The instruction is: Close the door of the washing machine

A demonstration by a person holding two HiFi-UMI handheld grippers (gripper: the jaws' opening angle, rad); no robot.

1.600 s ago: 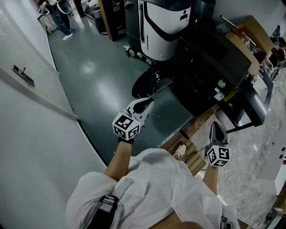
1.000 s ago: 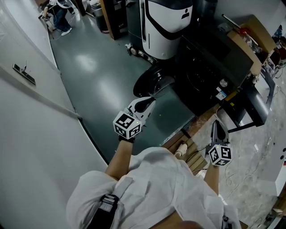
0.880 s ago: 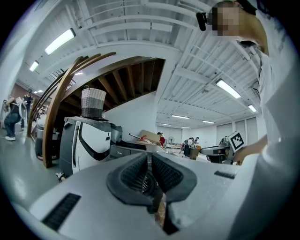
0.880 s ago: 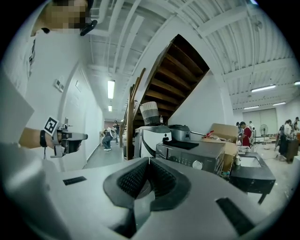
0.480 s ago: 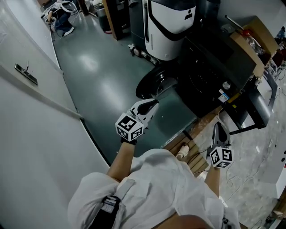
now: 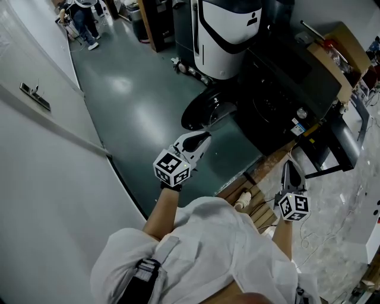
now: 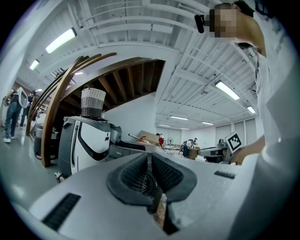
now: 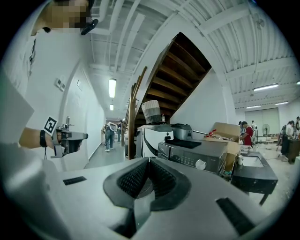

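Observation:
The dark washing machine (image 6: pixel 279 89) stands at the upper right of the head view, its round door (image 6: pixel 205 110) swung open to the left over the green floor. My left gripper (image 6: pixel 200 139) is shut and empty. Its tips are just below the door's rim, and I cannot tell whether they touch it. My right gripper (image 6: pixel 288 167) is also shut and empty, and hangs by the machine's lower right corner. In the left gripper view the pads (image 7: pixel 140 172) of the left gripper (image 7: pixel 149 161) meet. The right gripper (image 8: pixel 148 161) points at the machine's knob panel (image 8: pixel 197 157).
A white-and-black unit (image 6: pixel 222 35) stands behind the door. A cardboard box (image 6: pixel 335 50) sits beyond the machine and a dark table (image 6: pixel 338 139) beside it. A wooden pallet (image 6: pixel 249 190) lies at my feet. A white wall (image 6: pixel 41 166) runs along the left. A person (image 6: pixel 83 18) stands far back.
Both grippers and the door keep their places. The head view has shifted slightly, and the person far back has moved.

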